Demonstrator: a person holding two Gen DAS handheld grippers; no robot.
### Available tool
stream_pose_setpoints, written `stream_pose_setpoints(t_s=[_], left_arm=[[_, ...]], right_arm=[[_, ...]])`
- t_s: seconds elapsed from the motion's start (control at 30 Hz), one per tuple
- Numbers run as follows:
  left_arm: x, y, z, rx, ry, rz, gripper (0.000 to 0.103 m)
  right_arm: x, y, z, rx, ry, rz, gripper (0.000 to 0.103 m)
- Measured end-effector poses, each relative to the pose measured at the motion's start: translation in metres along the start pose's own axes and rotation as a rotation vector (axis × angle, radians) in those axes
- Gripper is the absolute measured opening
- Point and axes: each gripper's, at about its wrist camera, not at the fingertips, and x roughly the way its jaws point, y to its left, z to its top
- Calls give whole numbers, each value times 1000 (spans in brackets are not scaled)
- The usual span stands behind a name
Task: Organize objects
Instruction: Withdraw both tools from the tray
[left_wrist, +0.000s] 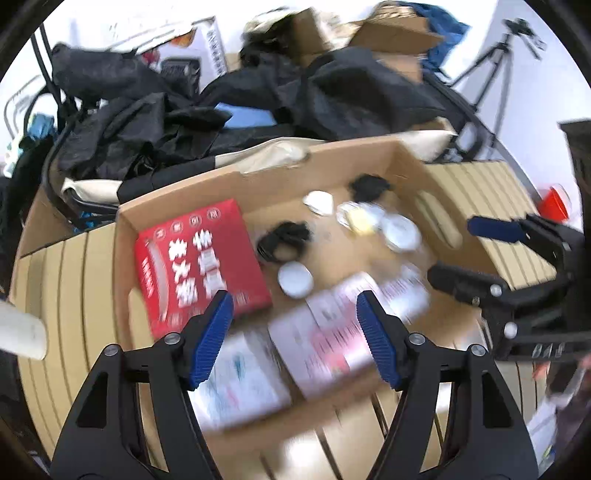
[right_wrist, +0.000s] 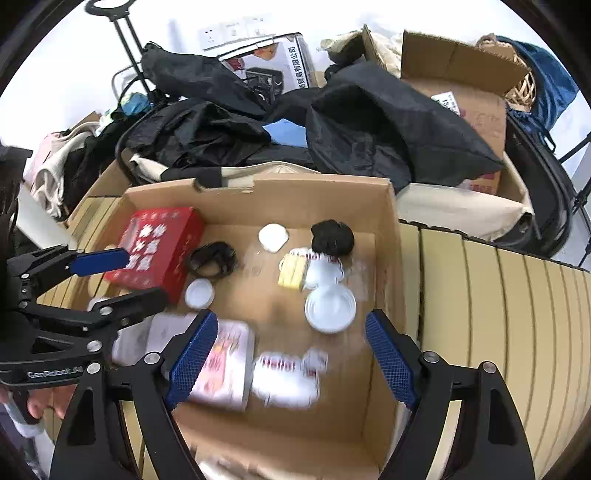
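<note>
On the slatted table (right_wrist: 498, 314) sits an open cardboard box (right_wrist: 258, 199), black bags (right_wrist: 369, 129) heaped behind it at 12 o'clock. Inside the box, largest first: red carton (right_wrist: 155, 251) at 10 o'clock, leaning on the left wall; pink-and-white packet (right_wrist: 225, 365) at 7 o'clock, blurred; white bottle with red label (right_wrist: 288, 376) lying at 6 o'clock, just beside the packet; white round lid (right_wrist: 330, 308) near center-right; black bundle (right_wrist: 332, 236) at 1 o'clock; coiled black cable (right_wrist: 211, 260) beside the carton; yellow block (right_wrist: 293, 273) touching a small white tub; small white cap (right_wrist: 199, 293).

Left gripper (left_wrist: 295, 332): jaws wide apart, nothing between them, hovering over the box's near-left items. Right gripper (right_wrist: 291, 354): jaws wide apart, nothing held, above the bottle and packet.
</note>
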Motion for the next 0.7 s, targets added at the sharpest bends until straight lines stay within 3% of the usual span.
stream_pose_setpoints(t_s=[0.1, 0.17, 0.33, 0.43, 0.57, 0.7], left_arm=[[-50, -15, -36, 38, -55, 5, 73], [-88, -23, -70, 47, -93, 2, 83], [-174, -47, -173, 8, -170, 2, 89], [-206, -69, -233, -4, -202, 3, 99], [-230, -103, -313, -7, -239, -7, 100], [-231, -120, -347, -30, -207, -66, 101]], right_arm=[[-45, 10, -31, -27, -21, 16, 86], [-70, 18, -57, -49, -32, 29, 85], [-154, 48, -163, -107, -101, 29, 86], [-187, 70, -232, -111, -126, -20, 85], [-207, 99, -319, -73, -153, -66, 85], [-210, 112, -374, -10, -159, -38, 85]])
